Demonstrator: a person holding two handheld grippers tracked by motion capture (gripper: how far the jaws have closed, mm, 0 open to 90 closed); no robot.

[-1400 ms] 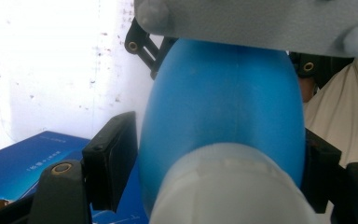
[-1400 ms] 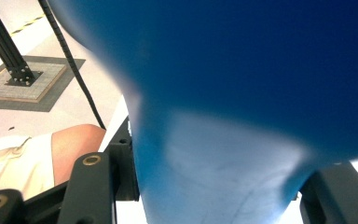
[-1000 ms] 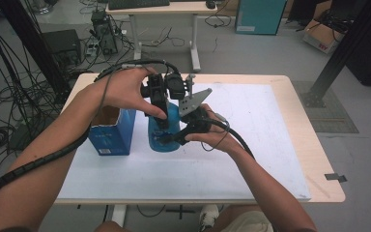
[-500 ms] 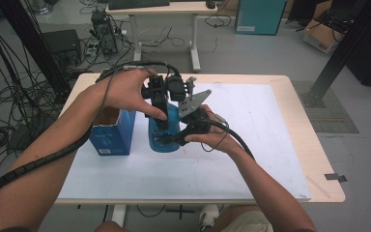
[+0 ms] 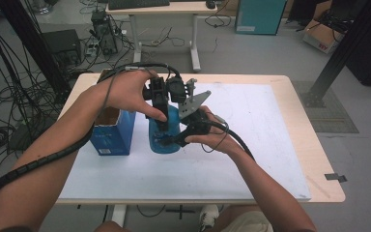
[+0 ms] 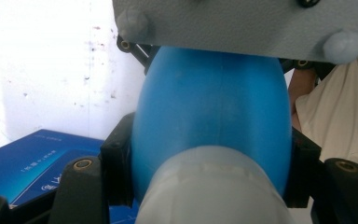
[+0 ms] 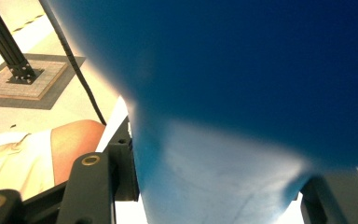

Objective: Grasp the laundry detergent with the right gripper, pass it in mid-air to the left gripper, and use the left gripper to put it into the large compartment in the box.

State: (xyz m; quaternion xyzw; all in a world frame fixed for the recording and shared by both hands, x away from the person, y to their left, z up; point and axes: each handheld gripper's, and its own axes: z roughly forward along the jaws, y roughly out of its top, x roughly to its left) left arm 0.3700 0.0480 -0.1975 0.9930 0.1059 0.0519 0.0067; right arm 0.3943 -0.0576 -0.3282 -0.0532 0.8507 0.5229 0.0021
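Two grips: left gripper (image 5: 160, 126) clamps the upright blue bottle (image 5: 166, 137) from above — right gripper (image 5: 166, 141) clamps its side.
Axis: vertical.

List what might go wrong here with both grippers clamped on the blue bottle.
1. The blue bottle is smooth and rounded; the left gripper grips it near its pale cap, so it may slip if twisted.
2. The right gripper squeezes the lower body; a hard squeeze may dent it or push out its contents.
3. The open blue box stands right beside the bottle, so a sideways jerk may knock it over.
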